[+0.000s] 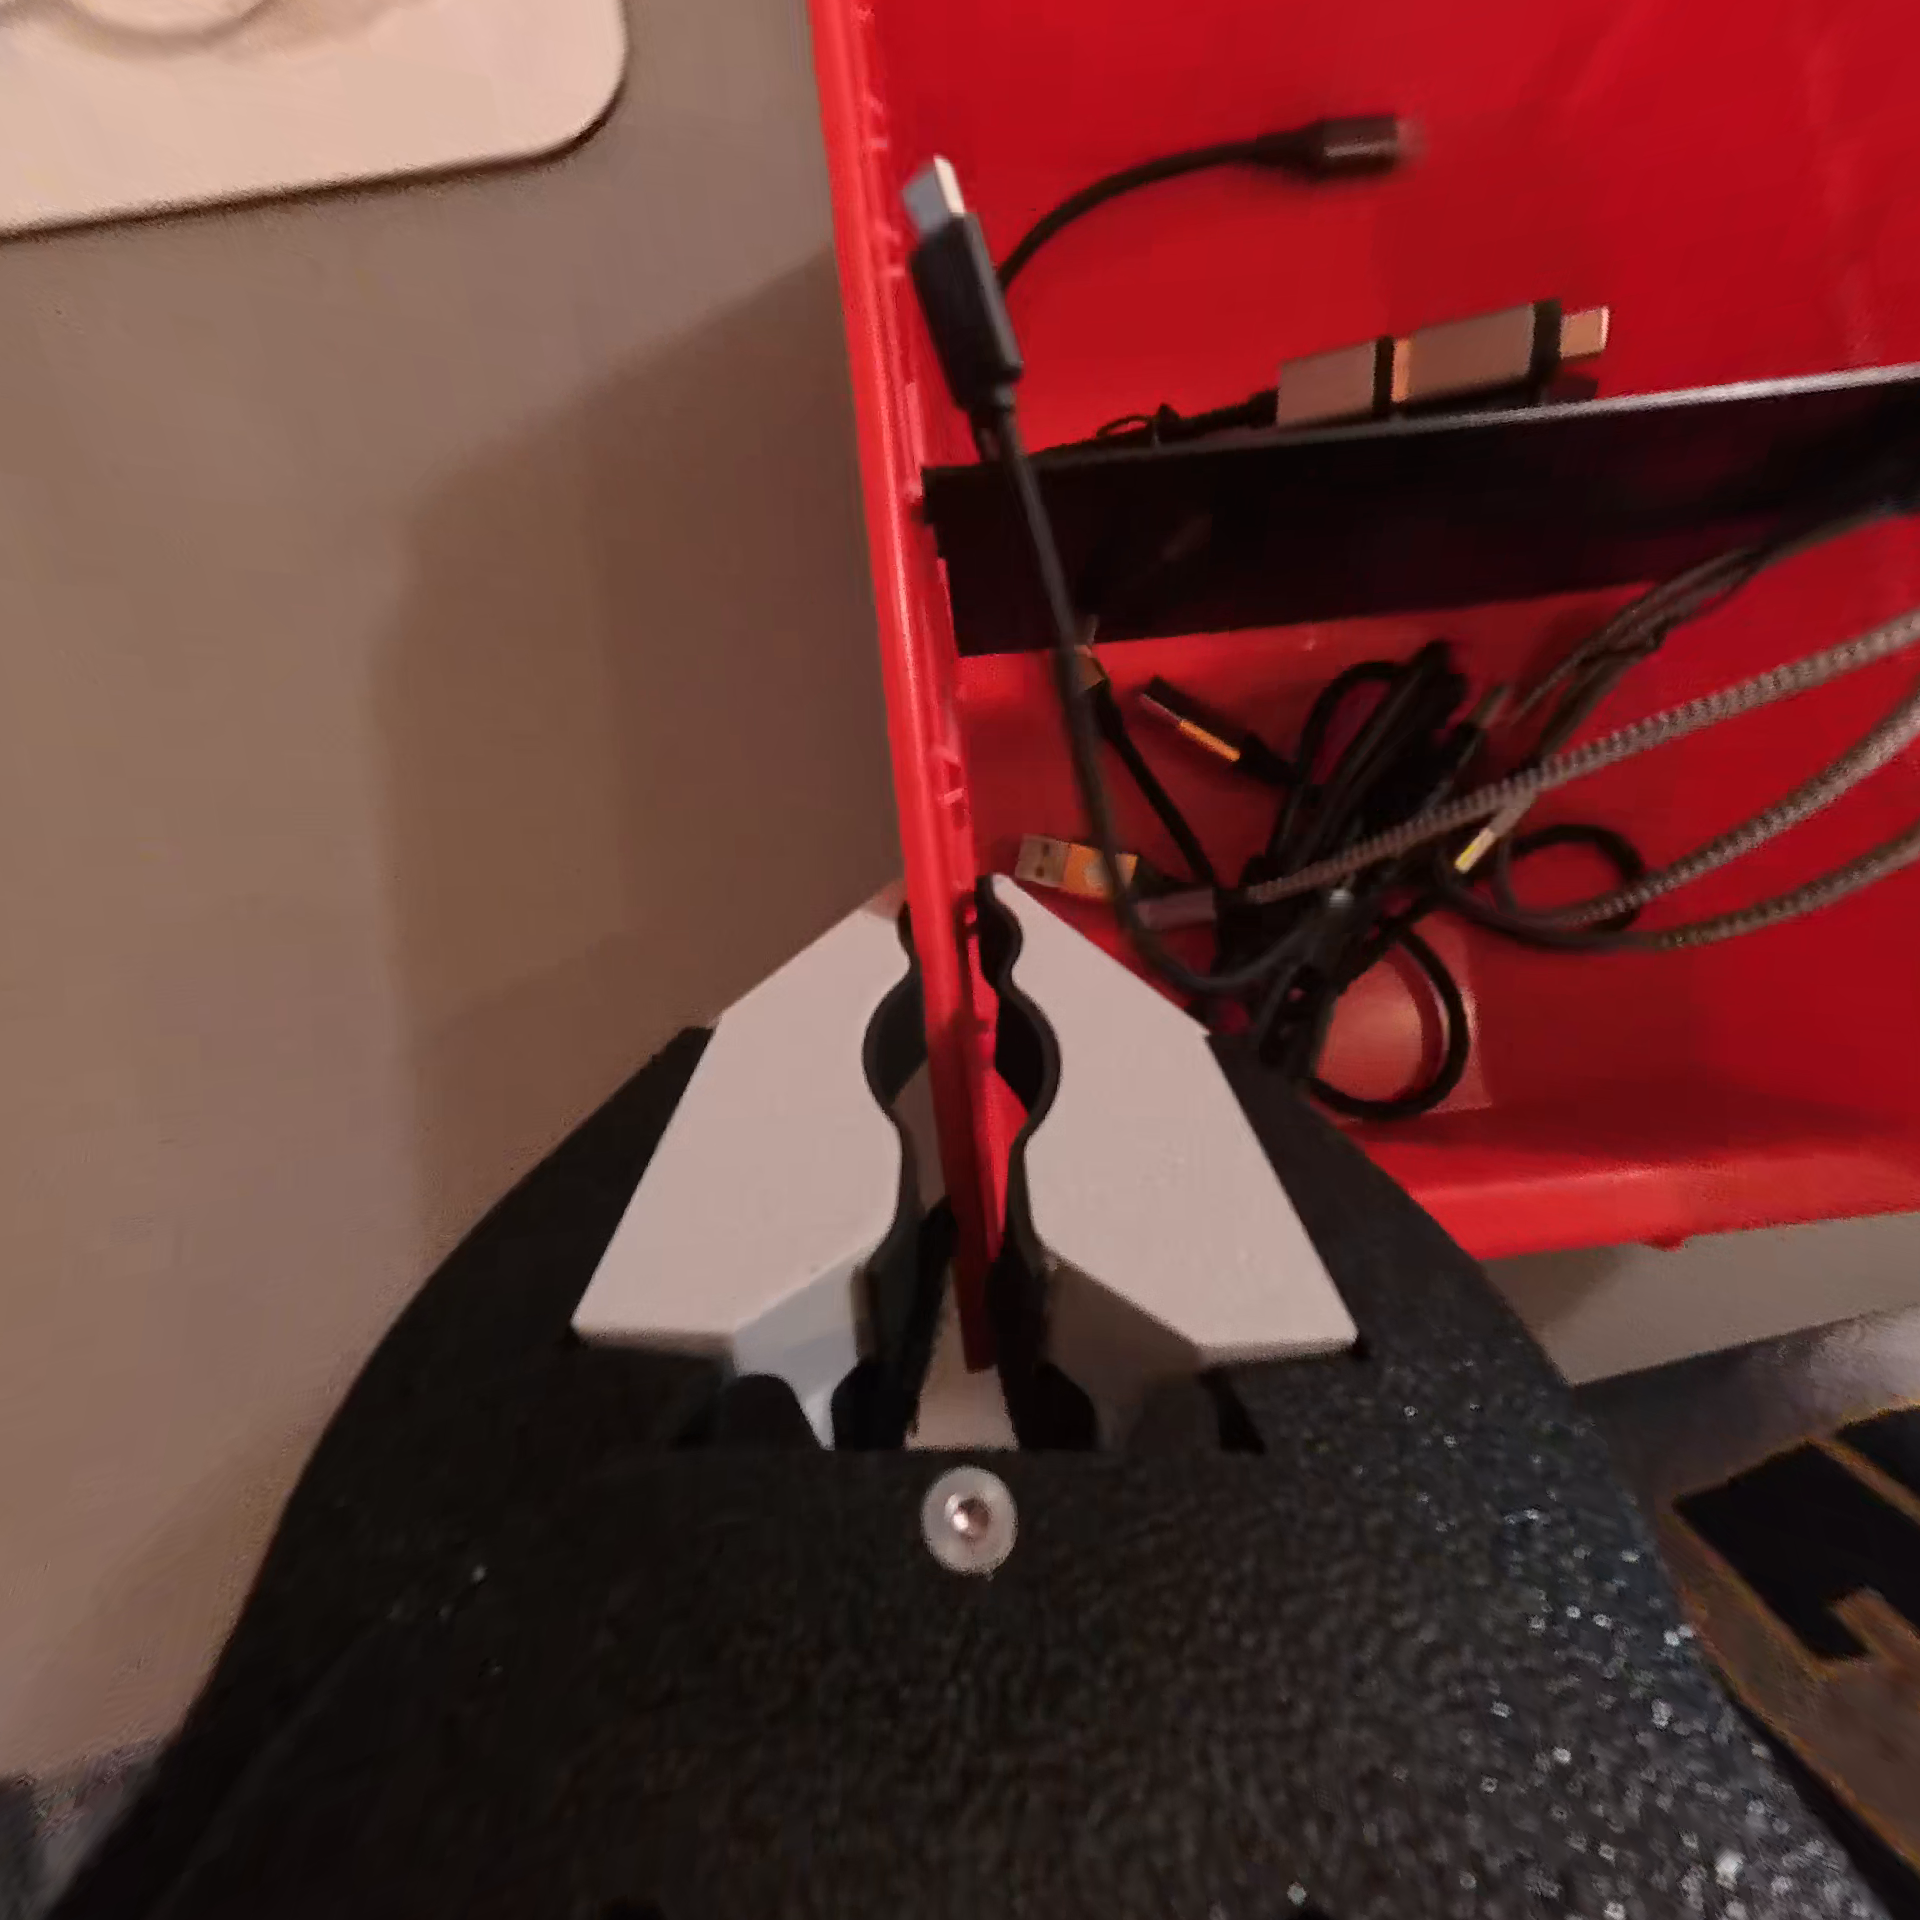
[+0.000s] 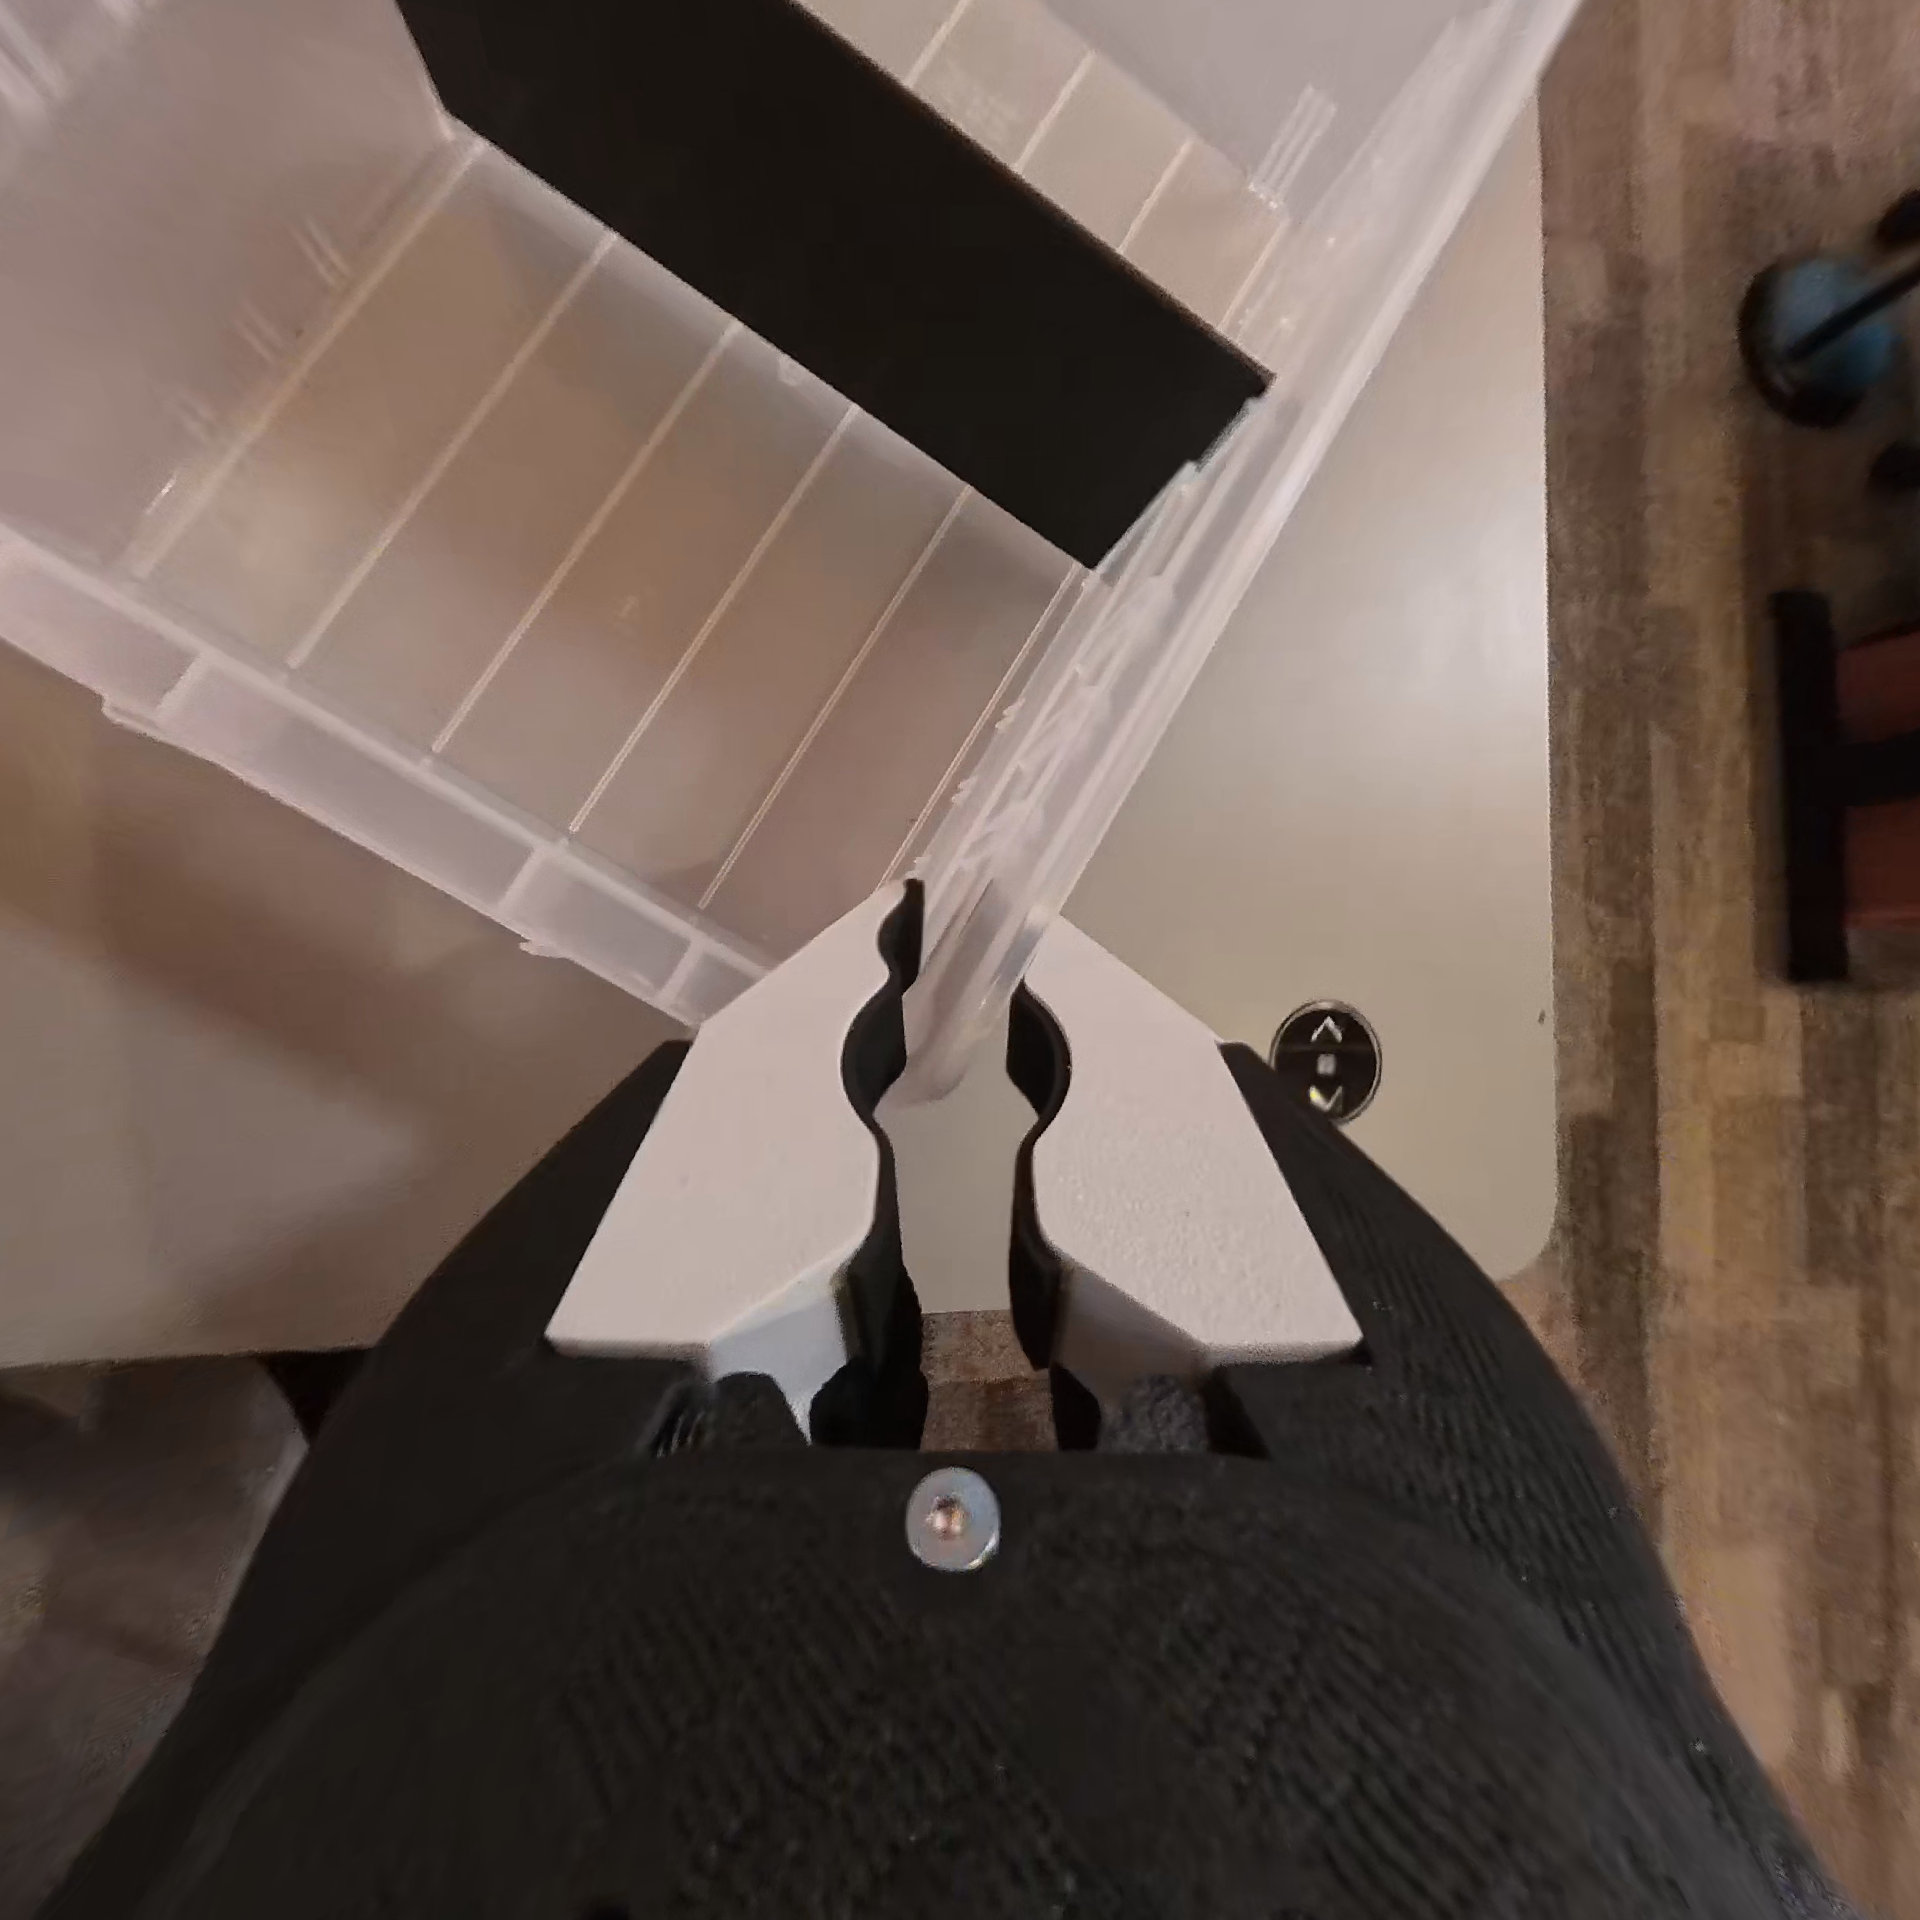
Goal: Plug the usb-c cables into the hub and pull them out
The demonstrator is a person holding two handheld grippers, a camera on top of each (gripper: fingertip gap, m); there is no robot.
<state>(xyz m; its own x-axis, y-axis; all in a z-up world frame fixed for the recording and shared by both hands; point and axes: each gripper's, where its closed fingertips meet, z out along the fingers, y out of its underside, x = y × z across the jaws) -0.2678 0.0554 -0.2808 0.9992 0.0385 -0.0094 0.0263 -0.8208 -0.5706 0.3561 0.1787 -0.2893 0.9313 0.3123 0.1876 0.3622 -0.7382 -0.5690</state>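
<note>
My left gripper (image 1: 966, 904) is shut on the side wall of a red bin (image 1: 1558, 1164). Inside the bin, a black USB-C plug (image 1: 961, 291) on a thin black cable leans against that wall. A second dark plug (image 1: 1351, 145) lies at the far end. A grey metal hub (image 1: 1423, 369) lies behind a black divider (image 1: 1403, 520). Several tangled black and braided cables (image 1: 1382, 862) fill the near compartment. My right gripper (image 2: 961, 914) is shut on the corner rim of an empty clear plastic bin (image 2: 468, 499), which sits at an angle.
A black divider (image 2: 831, 260) crosses the clear bin. A round control button (image 2: 1325, 1060) sits near the table's right edge, with wood-look floor (image 2: 1714, 1143) beyond. A beige mat (image 1: 291, 94) lies far left of the red bin. A black and yellow item (image 1: 1818, 1558) lies at bottom right. Spacing between my two grippers at the tips: around 65 cm. The round control button (image 2: 1325, 1060) is about 12 cm from my right fingertips.
</note>
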